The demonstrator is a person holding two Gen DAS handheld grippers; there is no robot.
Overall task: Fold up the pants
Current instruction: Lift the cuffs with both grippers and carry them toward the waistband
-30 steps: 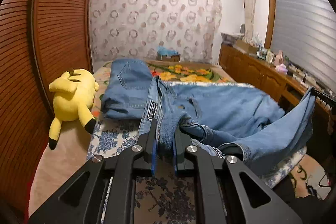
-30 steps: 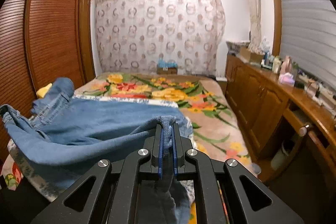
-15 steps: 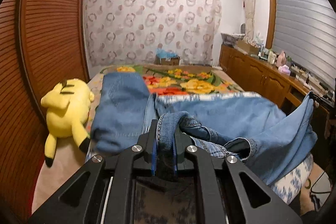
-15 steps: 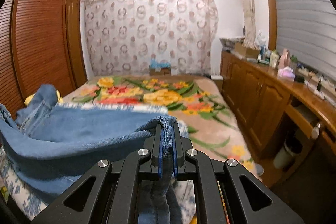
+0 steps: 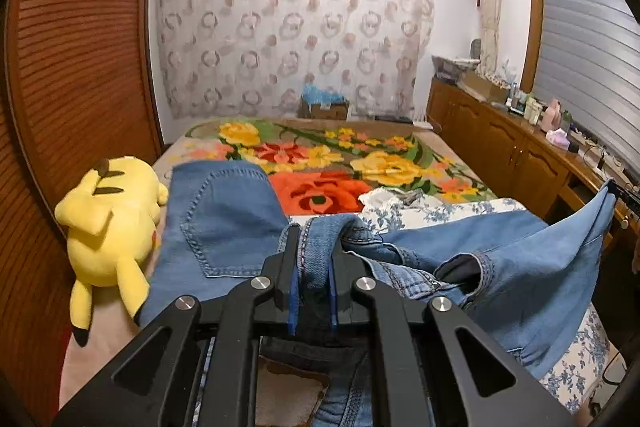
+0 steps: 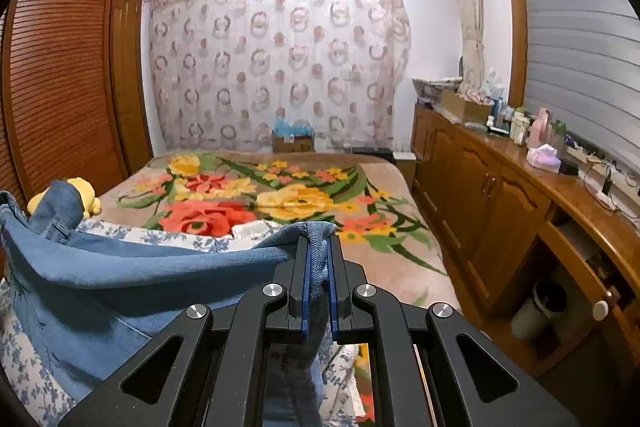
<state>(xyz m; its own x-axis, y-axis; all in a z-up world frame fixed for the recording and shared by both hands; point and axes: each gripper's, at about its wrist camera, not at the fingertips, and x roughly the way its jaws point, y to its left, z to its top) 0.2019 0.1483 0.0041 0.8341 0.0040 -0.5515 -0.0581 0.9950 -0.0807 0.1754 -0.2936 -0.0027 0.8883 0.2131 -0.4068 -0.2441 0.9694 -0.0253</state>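
at lower centre of both views, the left gripper [image 5: 312,267] and right gripper [image 6: 318,267] stay clamped on the jeans [image 5: 500,267], now carried further up the bed [image 5: 400,147], so the fold is progressing.

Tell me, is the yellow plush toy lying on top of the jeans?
No, the yellow plush toy lies beside the jeans, on the bed.

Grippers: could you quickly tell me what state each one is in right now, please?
Left gripper: shut on the jeans.
Right gripper: shut on the jeans.

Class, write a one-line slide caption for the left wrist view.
Left tool clamps jeans lifted over the bed, beside a yellow plush.
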